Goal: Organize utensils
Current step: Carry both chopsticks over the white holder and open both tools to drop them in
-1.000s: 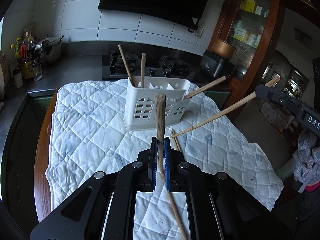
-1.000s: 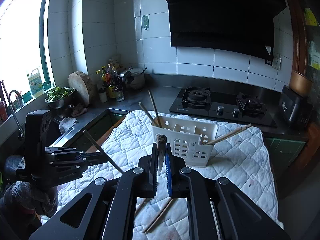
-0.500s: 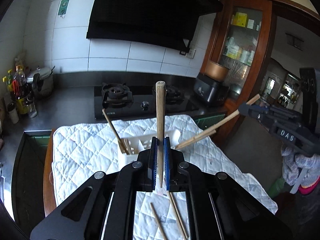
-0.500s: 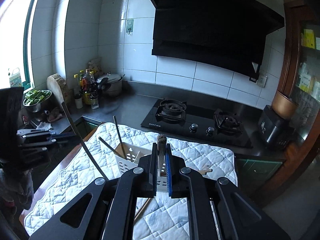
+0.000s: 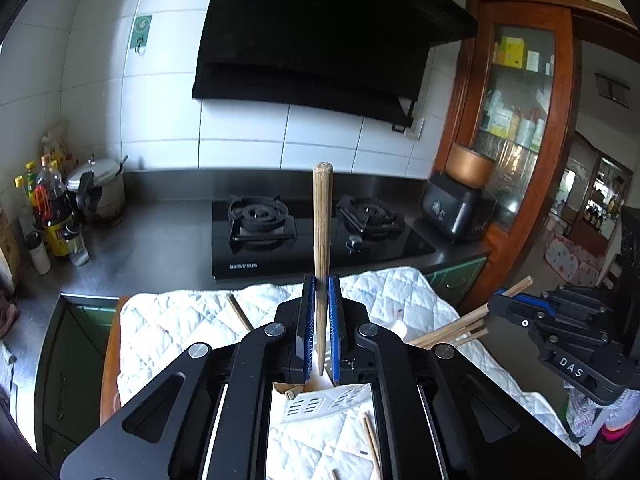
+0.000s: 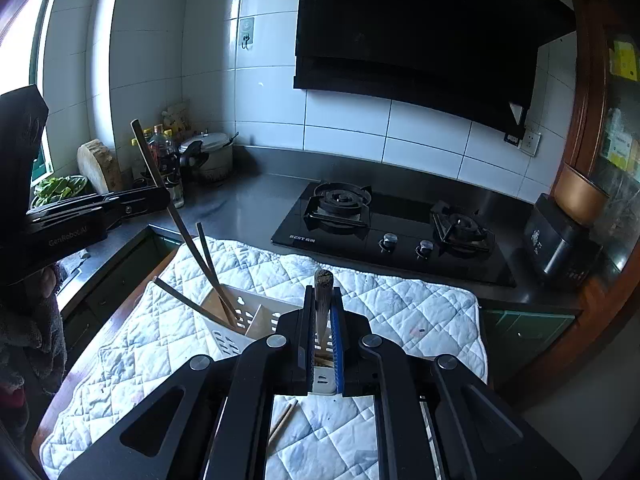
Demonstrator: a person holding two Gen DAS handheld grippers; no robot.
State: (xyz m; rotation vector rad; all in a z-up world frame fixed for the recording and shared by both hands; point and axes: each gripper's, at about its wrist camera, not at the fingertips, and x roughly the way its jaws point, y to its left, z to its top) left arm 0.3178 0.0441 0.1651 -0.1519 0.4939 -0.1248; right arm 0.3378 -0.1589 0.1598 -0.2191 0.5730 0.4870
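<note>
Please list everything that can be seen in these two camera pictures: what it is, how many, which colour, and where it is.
utensil holder: one, white plastic with slots, on the quilted cloth
chopsticks standing in the holder: at least two, wooden, leaning left in its left compartment
loose chopsticks: at least two, wooden, lying on the cloth near the camera
quilted cloth: one, white, spread over the wooden table
gas stove: one, black, two burners, on the steel counter
range hood: one, black, on the tiled wall
pressure cooker: one, silver, back left corner
bottles: several, mixed colours, beside the cooker
left gripper: black, blue pads, shut on one wooden chopstick
right gripper: black, blue pads, shut on another chopstick
</note>
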